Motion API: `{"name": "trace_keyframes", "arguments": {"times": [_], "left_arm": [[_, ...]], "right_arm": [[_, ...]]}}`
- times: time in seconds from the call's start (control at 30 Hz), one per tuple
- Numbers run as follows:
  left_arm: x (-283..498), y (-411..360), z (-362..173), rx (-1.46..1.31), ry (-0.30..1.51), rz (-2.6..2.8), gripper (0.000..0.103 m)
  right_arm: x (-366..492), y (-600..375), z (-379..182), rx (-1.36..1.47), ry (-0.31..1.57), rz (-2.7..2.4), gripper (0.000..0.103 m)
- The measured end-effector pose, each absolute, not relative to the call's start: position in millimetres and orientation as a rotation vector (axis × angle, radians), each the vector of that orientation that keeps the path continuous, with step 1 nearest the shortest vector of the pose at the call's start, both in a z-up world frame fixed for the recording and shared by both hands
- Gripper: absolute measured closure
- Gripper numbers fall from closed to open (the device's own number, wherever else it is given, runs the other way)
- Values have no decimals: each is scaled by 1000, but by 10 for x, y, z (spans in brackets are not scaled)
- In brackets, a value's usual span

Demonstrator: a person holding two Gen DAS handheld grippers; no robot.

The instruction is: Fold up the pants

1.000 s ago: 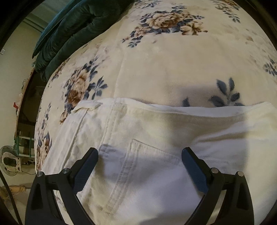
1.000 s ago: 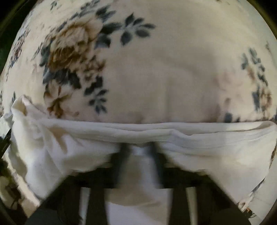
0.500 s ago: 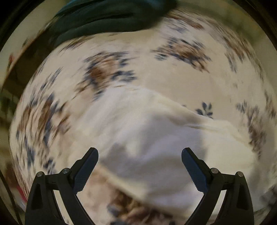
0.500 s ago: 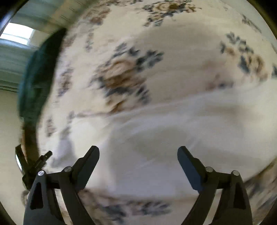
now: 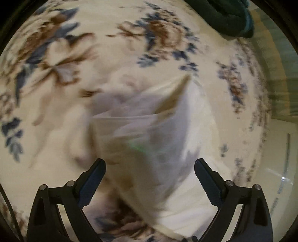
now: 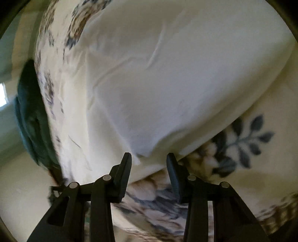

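White pants lie folded on a floral blanket; the left wrist view is smeared by motion. My left gripper hovers over them pointing down. Its jaws are wide and closing, with pants cloth below the gap and no pad pressing on it. In the right wrist view the pants fill the upper picture as a smooth white panel. My right gripper is at their near corner with its jaws half apart and closing. The corner tip lies just between the fingertips, and a gap shows on both sides.
A dark green cushion lies at the blanket's far edge, and it shows at the left as the green cushion in the right wrist view. The floral blanket spreads under and around the pants. A pale wall lies beyond the bed edge.
My right gripper let go of the pants' edge, opened wide, swung to a corner and has narrowed again. My left gripper stayed open while it swung and rolled over the pants.
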State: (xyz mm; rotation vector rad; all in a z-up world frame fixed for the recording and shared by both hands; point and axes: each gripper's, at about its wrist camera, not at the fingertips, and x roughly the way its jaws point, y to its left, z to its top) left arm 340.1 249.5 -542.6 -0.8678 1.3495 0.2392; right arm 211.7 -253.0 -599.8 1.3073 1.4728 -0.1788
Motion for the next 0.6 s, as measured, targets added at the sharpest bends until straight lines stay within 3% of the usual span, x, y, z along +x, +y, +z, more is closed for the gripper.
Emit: {"name": "trace_keyframes", "arguments": {"times": [0.07, 0.1, 0.13, 0.17, 0.2, 0.23, 0.3, 0.37, 0.4, 0.5, 0.6], "left_arm": [[3442, 2448, -5381, -837, 1332, 233, 20], [3469, 2428, -5370, -833, 1318, 215, 39], [3503, 2400, -5369, -787, 1327, 229, 51], [3527, 2401, -5386, -756, 1333, 231, 57], [3529, 2418, -5402, -741, 1334, 231, 70], [3527, 2429, -5405, -716, 1339, 237, 75], [3506, 2443, -5358, -672, 1339, 242, 83], [3442, 2449, -5251, -617, 1321, 251, 85], [3396, 2450, -5188, -598, 1311, 253, 86], [3273, 2499, -5066, -556, 1291, 271, 86], [3313, 2560, -5227, -542, 1322, 293, 86]], "right_arm": [[2115, -2464, -6026, 1367, 1411, -163, 60], [2121, -2448, -6011, 1378, 1383, -156, 60], [2131, -2452, -5997, 1377, 1372, -159, 60], [2143, -2434, -6008, 1387, 1352, -163, 60], [2176, -2419, -6044, 1395, 1348, -166, 58], [2214, -2399, -6105, 1406, 1348, -175, 58], [2218, -2398, -6186, 1442, 1339, -201, 60], [2176, -2380, -6216, 1465, 1325, -260, 84], [2177, -2373, -6212, 1455, 1326, -273, 90], [2114, -2283, -5936, 1351, 1299, -262, 98], [2025, -2230, -5765, 1279, 1307, -252, 99]]}}
